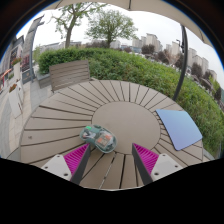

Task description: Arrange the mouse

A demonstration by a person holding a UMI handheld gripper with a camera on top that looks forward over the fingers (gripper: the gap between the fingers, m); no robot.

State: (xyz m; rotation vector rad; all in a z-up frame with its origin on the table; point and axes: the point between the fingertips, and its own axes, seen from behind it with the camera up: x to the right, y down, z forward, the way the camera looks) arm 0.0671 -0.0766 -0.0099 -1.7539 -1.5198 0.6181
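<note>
Gripper fingers apart above round wooden table; mouse just ahead, blue pad right

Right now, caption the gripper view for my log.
Open jaws of the gripper approach a mouse on a round slatted table, blue mat alongside.

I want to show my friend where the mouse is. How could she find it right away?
Look at the round wooden table made of slats, outdoors by a green hedge. Near its closest edge, just ahead of the open claw by its left pink pad, lies the mouse. It is small, lumpy and greenish-grey, unlike the flat blue mat over on the right.
</note>
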